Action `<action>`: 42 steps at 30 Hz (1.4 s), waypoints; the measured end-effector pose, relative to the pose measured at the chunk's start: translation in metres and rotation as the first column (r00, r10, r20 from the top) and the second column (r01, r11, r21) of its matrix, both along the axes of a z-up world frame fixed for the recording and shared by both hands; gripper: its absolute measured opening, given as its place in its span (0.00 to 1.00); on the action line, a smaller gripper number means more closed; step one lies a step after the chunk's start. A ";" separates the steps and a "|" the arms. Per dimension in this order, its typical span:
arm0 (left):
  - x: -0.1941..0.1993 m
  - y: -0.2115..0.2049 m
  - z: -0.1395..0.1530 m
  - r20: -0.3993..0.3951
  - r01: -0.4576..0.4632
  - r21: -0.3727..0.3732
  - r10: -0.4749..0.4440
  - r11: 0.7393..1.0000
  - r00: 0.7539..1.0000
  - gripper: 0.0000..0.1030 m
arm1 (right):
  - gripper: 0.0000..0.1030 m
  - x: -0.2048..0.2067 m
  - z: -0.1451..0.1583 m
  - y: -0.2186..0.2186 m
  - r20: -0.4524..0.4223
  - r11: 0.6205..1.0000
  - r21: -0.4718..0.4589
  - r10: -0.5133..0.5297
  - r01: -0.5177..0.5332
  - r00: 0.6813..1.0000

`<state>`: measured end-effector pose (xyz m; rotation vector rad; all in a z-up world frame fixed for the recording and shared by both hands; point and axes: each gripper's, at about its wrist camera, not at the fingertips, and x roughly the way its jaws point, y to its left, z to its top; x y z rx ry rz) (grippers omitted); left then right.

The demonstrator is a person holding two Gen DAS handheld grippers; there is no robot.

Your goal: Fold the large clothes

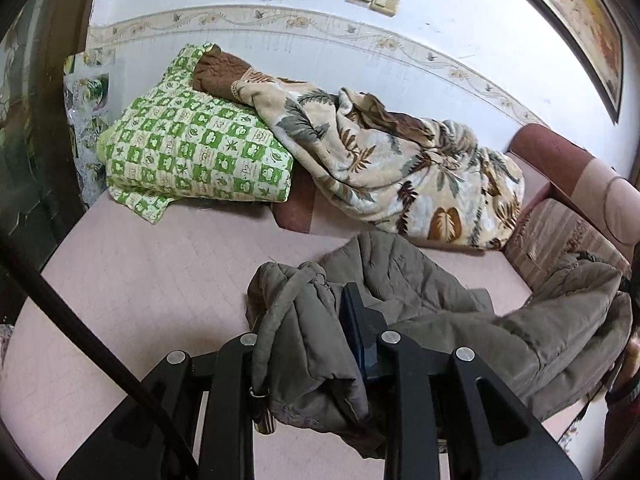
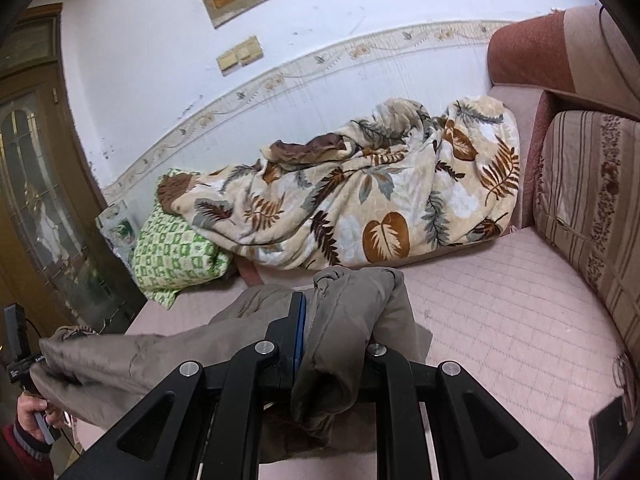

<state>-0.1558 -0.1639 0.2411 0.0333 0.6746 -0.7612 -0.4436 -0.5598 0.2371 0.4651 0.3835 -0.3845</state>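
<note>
A grey-brown padded jacket [image 1: 460, 320] hangs lifted above the pink sofa seat [image 1: 160, 264], stretched between both grippers. In the left wrist view my left gripper [image 1: 320, 312] is shut on a bunched end of the jacket, with a drawcord and metal toggle dangling by the left finger. In the right wrist view my right gripper [image 2: 316, 316] is shut on another bunched part of the jacket [image 2: 348, 308]. The fabric runs off to the left toward the other hand [image 2: 32, 408]. Cloth hides most of each gripper's fingers.
A leaf-patterned blanket [image 2: 380, 192] lies heaped along the back of the seat by the wall. A green checked quilt [image 1: 196, 148] is folded at its left end. A striped cushion [image 2: 592, 208] and the sofa arm [image 2: 528, 48] bound the right side. A wooden door [image 2: 36, 184] stands left.
</note>
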 end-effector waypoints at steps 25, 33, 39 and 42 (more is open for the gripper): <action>0.189 -0.109 -0.124 -0.315 -0.122 0.101 0.149 0.987 0.937 0.34 | 0.22 0.150 -0.127 -0.144 -0.215 0.915 0.374 -0.071 0.149 0.974; 0.217 -0.104 -0.116 -0.452 -0.119 0.016 0.113 0.993 0.885 0.37 | 0.39 0.138 -0.133 -0.174 -0.076 0.810 0.582 -0.038 0.075 0.996; 0.225 -0.084 -0.103 -0.507 -0.150 -0.072 0.093 0.986 0.857 0.48 | 0.50 0.110 -0.103 -0.185 0.011 0.816 0.572 -0.105 0.080 0.994; 0.224 -0.066 -0.080 -0.410 -0.197 -0.072 0.151 0.978 0.899 0.55 | 0.50 0.109 -0.089 -0.178 -0.002 0.858 0.509 -0.080 0.070 0.997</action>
